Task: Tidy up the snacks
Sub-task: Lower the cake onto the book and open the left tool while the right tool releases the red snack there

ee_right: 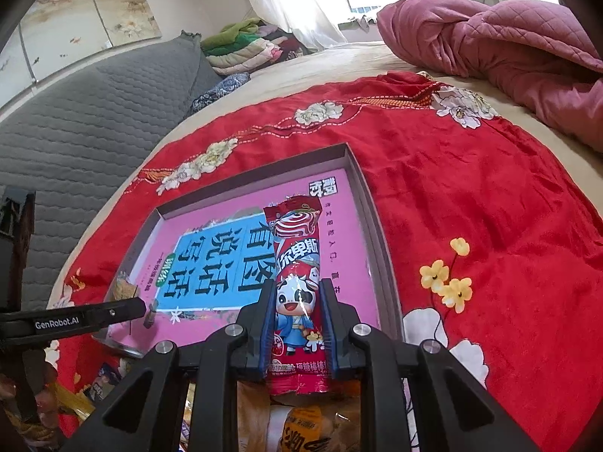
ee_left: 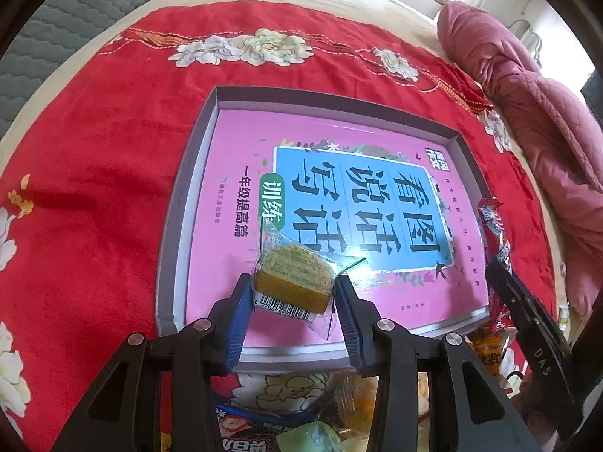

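Note:
My left gripper (ee_left: 292,286) is shut on a clear-wrapped yellow cake (ee_left: 292,277) with a barcode label, held over the near left part of a shallow box (ee_left: 196,173) lined with a pink book cover. My right gripper (ee_right: 297,290) is shut on a long red lollipop packet with a cartoon cow (ee_right: 297,293), held upright over the near right part of the same box (ee_right: 361,188). The red packet also shows at the right of the left wrist view (ee_left: 495,226), with the right gripper's black finger (ee_left: 527,309) below it. The left gripper's finger (ee_right: 94,316) shows at the left of the right wrist view.
The box lies on a red flowered cloth (ee_left: 94,188) spread on a bed. A pile of loose snack packets (ee_left: 301,422) lies at the near edge, below both grippers (ee_right: 301,425). A pink quilt (ee_right: 508,49) is bunched at the far right; a grey mattress pad (ee_right: 75,124) at the left.

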`<state>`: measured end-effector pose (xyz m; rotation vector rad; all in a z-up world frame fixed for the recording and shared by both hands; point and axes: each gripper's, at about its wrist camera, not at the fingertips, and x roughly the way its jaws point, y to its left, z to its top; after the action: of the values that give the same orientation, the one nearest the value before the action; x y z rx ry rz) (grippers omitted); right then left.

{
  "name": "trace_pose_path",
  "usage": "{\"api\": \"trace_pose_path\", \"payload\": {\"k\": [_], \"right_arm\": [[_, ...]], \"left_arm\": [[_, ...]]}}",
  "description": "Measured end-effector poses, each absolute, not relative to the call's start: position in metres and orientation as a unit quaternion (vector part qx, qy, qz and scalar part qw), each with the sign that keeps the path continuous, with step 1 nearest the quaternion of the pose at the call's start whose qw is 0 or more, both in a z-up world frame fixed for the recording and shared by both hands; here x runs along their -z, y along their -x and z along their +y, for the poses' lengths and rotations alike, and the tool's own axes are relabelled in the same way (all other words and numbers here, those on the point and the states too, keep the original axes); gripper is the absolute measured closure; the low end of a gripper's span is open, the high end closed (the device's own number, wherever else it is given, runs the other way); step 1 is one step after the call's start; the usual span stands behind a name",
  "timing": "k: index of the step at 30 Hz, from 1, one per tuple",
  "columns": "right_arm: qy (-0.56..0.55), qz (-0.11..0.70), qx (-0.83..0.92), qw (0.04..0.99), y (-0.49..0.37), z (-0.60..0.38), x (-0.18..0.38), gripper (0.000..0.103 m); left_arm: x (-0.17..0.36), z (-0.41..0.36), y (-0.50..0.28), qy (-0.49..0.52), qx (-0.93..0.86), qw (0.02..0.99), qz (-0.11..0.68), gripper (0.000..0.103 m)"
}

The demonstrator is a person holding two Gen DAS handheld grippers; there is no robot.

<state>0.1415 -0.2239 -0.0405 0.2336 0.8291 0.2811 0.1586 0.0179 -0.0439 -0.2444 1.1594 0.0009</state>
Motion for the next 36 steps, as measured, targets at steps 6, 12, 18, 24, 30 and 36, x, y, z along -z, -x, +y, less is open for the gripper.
{"api": "trace_pose_path", "payload": {"k": [6,12,18,24,30,36], "right_arm": [[-0.108,0.406,-0.131,0.898,-0.142,-0.223,0.045,0.08],[-0.111,0.406,-0.127,0.898,-0.142,-0.225,0.045,0.08],[-0.106,0.401,-0.123,0.901,-0.14,-0.226,0.042,0.08],[-0.102,0.394,-0.125,0.905,-0.139,-0.226,0.039,0.08],[-0.106,0.388,-0.127,0.907,-0.137,-0.228,0.036,0.075],[-0.103,0.38,-0.125,0.911,-0.135,-0.231,0.031,0.072]], "left_arm": [[0.047,0.017,-0.16,0.112,-0.004,0.828,0.55,0.058],[0.049,0.017,-0.161,0.113,-0.004,0.826,0.553,0.058],[0.049,0.017,-0.16,0.114,-0.006,0.825,0.554,0.057],[0.048,0.02,-0.16,0.118,-0.011,0.824,0.553,0.053],[0.045,0.022,-0.159,0.115,-0.012,0.826,0.552,0.053],[0.036,0.02,-0.157,0.109,-0.007,0.832,0.544,0.047]]}}
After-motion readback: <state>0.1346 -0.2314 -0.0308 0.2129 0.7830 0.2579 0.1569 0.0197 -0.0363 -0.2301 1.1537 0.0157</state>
